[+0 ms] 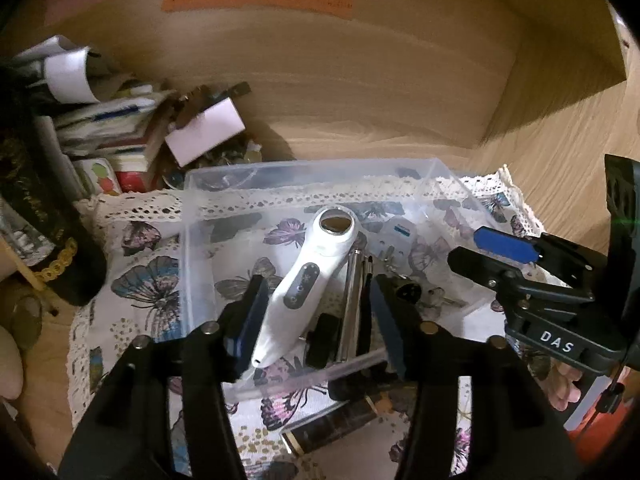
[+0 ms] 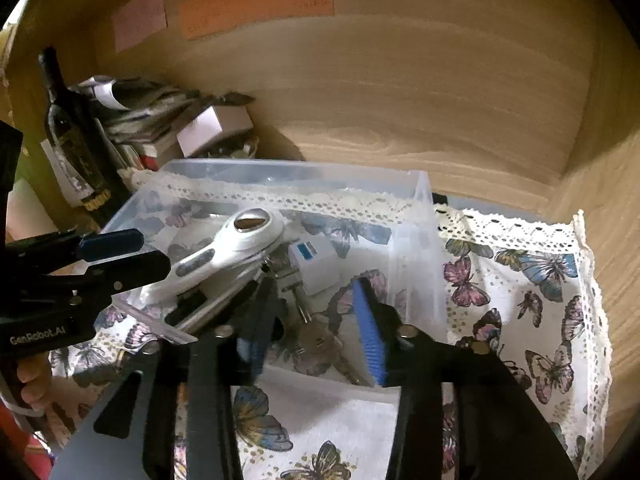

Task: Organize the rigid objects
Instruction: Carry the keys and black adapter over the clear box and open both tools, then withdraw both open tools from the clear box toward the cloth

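Wood-panelled shelving framed a clear plastic bin (image 1: 188,240); left gripper (image 1: 316,320) stood open astride the white handheld device (image 1: 304,280), seemingly just deposited; right gripper (image 2: 316,336) open, empty; withdrawal next.

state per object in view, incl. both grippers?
left hand-held gripper: open, straddling white device
right hand-held gripper: open, nothing held
white device: lying in bin
clear bin: lidless, on cloth
white plug adapter: in bin
wine bottle: upright
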